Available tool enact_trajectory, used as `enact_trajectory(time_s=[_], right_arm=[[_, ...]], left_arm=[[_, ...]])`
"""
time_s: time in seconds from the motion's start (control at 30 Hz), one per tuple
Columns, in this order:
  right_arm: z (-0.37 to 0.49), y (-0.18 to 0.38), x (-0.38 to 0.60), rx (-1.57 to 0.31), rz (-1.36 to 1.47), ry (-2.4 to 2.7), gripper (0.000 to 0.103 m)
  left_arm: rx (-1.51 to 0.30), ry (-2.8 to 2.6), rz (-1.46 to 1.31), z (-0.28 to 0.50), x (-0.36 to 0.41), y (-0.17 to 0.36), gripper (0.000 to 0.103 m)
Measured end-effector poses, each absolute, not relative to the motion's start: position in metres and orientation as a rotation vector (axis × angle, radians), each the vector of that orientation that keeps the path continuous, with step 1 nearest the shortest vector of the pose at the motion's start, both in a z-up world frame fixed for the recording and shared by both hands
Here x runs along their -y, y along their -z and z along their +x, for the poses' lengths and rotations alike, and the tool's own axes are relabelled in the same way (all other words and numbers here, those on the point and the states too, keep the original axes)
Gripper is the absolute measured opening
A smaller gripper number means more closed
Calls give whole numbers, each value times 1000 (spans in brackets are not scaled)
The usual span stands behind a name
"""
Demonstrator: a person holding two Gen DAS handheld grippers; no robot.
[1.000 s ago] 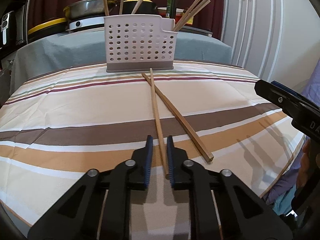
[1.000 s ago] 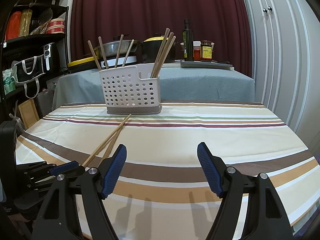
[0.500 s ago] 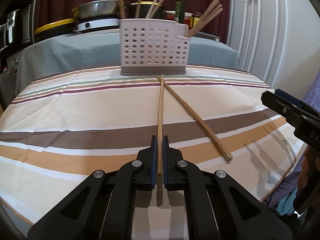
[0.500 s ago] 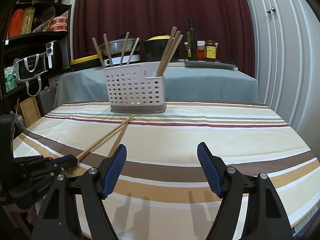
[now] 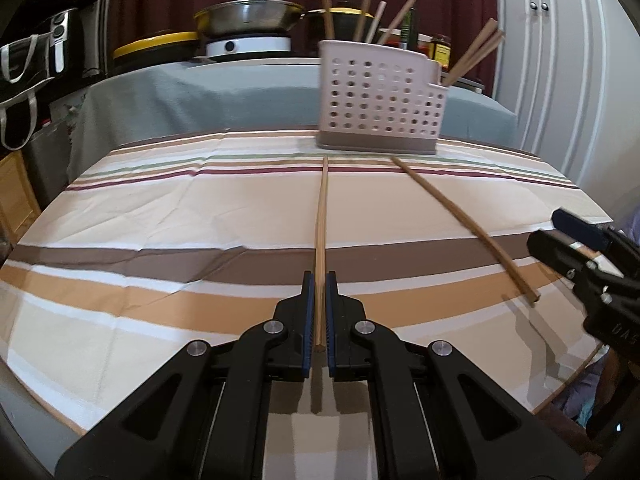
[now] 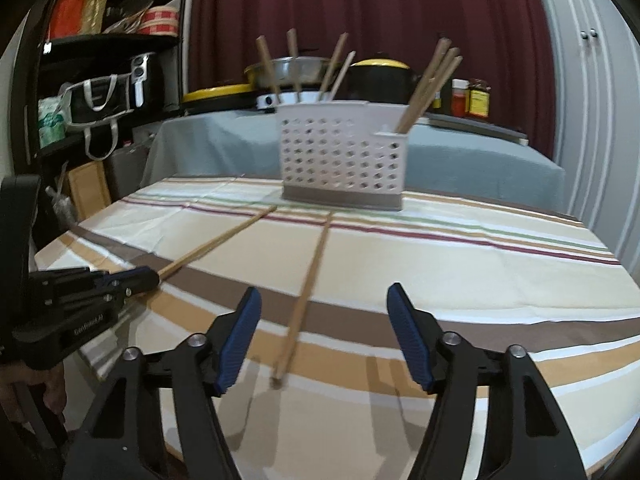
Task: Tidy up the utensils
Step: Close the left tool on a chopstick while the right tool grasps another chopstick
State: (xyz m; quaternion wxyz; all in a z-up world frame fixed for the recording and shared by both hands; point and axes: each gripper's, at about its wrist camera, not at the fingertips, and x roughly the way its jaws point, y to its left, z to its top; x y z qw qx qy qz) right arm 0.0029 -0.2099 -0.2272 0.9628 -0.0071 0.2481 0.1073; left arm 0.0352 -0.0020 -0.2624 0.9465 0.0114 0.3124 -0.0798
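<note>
We work over a counter (image 5: 160, 220) covered with a striped cloth (image 6: 460, 272) in cream, tan, brown and thin maroon and green bands. Behind it stands a second surface under a grey-blue cover (image 5: 200, 96), carrying a steel pan (image 5: 248, 20), a black pot with a yellow lid (image 6: 380, 76) and jars (image 6: 478, 98); dark red curtains (image 6: 360, 8) hang behind, white cupboard doors (image 5: 560, 60) stand to the right and dark shelves (image 6: 108, 60) to the left.

At the far edge of the cloth sits a white perforated caddy (image 5: 380, 100), upright, with chopsticks in its large compartment (image 5: 368, 12) and more in the small right one (image 6: 432, 84).

Our left gripper (image 5: 319, 312) is clamped on one chopstick (image 5: 321, 224), which points towards the caddy. A second chopstick (image 6: 308, 292) lies flat on the cloth, just ahead of our right gripper (image 6: 324, 336), whose jaws are spread wide and hold nothing.
</note>
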Motion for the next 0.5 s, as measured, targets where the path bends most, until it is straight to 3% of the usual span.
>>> enact_trajectory(time_s=[0.17, 0.43, 0.5], right_arm=[[9, 240, 200, -560, -20, -249, 47], [10, 249, 212, -615, 2, -228, 17], [9, 249, 216, -615, 3, -222, 14]], left_arm=[[-632, 156, 22, 33, -2, 264, 6], [-631, 165, 28, 32, 1, 264, 6], [-631, 166, 32, 32, 3, 263, 6]])
